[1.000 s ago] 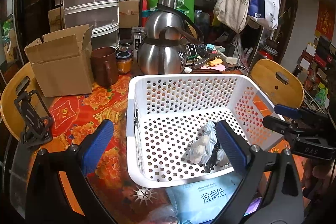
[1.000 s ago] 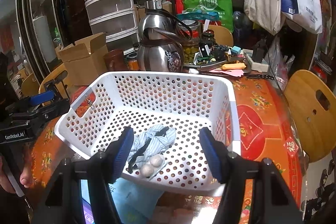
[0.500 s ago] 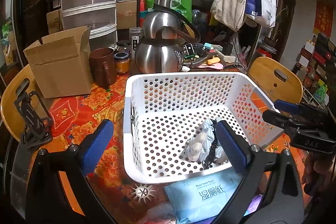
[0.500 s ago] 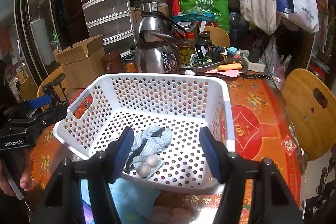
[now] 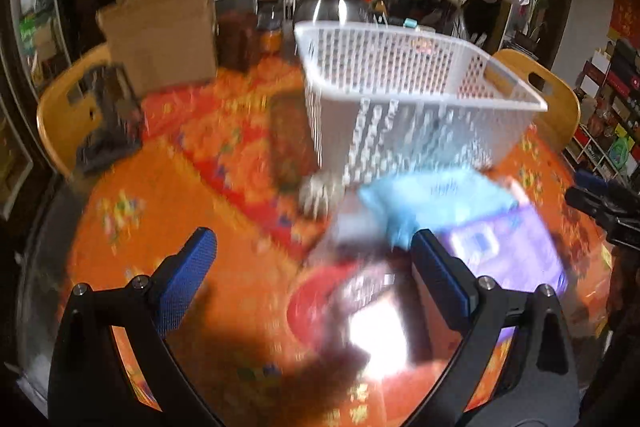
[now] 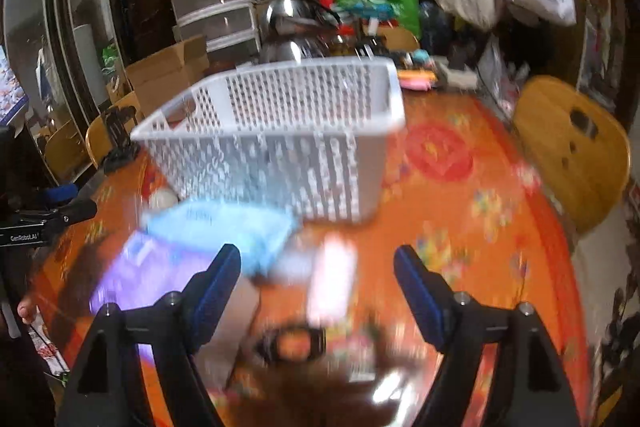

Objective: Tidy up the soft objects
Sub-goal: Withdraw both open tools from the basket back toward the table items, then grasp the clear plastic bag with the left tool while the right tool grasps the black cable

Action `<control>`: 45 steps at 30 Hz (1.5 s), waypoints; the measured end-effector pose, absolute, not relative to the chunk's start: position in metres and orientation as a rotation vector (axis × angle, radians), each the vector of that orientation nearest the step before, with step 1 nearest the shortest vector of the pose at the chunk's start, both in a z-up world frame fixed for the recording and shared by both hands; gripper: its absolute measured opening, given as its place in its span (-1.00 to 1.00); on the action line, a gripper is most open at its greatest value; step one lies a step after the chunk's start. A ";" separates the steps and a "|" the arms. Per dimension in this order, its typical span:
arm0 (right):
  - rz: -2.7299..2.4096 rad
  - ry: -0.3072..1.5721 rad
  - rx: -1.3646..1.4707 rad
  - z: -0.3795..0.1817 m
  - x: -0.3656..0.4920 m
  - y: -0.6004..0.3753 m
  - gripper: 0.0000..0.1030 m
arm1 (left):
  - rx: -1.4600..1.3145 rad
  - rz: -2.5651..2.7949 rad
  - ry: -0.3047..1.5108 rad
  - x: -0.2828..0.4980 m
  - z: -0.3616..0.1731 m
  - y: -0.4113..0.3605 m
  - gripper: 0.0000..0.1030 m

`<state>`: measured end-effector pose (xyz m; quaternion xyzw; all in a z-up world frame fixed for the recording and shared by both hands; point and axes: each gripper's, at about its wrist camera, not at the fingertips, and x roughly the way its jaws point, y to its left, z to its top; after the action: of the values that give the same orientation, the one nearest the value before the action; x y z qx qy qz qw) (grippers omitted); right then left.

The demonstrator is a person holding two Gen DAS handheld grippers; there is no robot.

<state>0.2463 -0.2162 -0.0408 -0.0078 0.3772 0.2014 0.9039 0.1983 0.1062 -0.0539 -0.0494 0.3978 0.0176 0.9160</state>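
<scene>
Both grippers, left (image 5: 314, 259) and right (image 6: 318, 273), have released, empty jaws. They aim at the blue pack (image 5: 436, 197) beside the white basket (image 5: 400, 83), probably to grasp it next.

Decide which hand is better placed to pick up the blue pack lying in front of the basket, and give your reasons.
Probably the left. The blue pack lies just beyond the left tongs, near their right tip. From the right tongs it sits off to the left. Both are open; the blur makes this tentative.
</scene>
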 end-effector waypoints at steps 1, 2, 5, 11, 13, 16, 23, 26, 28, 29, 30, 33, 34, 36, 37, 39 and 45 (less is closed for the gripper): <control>0.419 0.801 0.009 -0.049 0.240 -0.221 0.53 | -0.117 0.029 0.829 0.193 -0.062 0.108 0.89; 0.428 0.820 0.032 -0.056 0.235 -0.224 0.53 | -0.126 0.024 0.841 0.190 -0.068 0.108 0.89; 0.470 0.883 0.082 -0.079 0.225 -0.227 0.53 | -0.122 0.027 0.868 0.183 -0.085 0.104 0.89; 0.493 0.911 0.045 -0.097 0.216 -0.216 0.53 | -0.125 -0.012 0.920 0.192 -0.111 0.093 0.89; 0.498 0.911 0.028 -0.099 0.215 -0.213 0.53 | -0.134 -0.038 0.926 0.196 -0.116 0.092 0.89; 0.493 0.914 0.001 -0.104 0.215 -0.209 0.52 | -0.136 -0.064 0.934 0.200 -0.118 0.090 0.89; 0.508 0.922 -0.012 -0.108 0.221 -0.204 0.43 | -0.143 -0.129 0.943 0.206 -0.122 0.095 0.89; 0.514 0.921 -0.019 -0.108 0.221 -0.202 0.35 | -0.144 -0.146 0.936 0.208 -0.122 0.096 0.85; 0.517 0.920 -0.029 -0.108 0.221 -0.201 0.31 | -0.138 -0.154 0.925 0.209 -0.121 0.097 0.78; 0.515 0.919 -0.033 -0.108 0.221 -0.200 0.30 | -0.135 -0.158 0.919 0.208 -0.121 0.097 0.74; 0.515 0.919 -0.032 -0.108 0.221 -0.200 0.30 | -0.127 -0.159 0.915 0.207 -0.120 0.097 0.73; 0.519 0.918 -0.021 -0.108 0.221 -0.200 0.30 | -0.110 -0.159 0.910 0.206 -0.119 0.102 0.72; 0.519 0.917 -0.018 -0.108 0.221 -0.200 0.30 | -0.118 -0.168 0.912 0.206 -0.119 0.104 0.72; 0.518 0.917 -0.017 -0.108 0.220 -0.200 0.30 | -0.122 -0.185 0.911 0.206 -0.119 0.106 0.72; 0.517 0.917 -0.018 -0.107 0.220 -0.200 0.30 | -0.112 -0.183 0.914 0.206 -0.120 0.104 0.71; 0.519 0.916 -0.019 -0.108 0.220 -0.200 0.30 | -0.090 -0.170 0.924 0.208 -0.123 0.100 0.69; 0.519 0.916 -0.019 -0.108 0.220 -0.201 0.30 | -0.050 -0.148 0.941 0.213 -0.130 0.086 0.47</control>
<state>0.2205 -0.2007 -0.1079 -0.0093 0.4371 0.2477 0.8646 0.2125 0.0863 -0.1298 -0.0239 0.4531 -0.0712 0.8883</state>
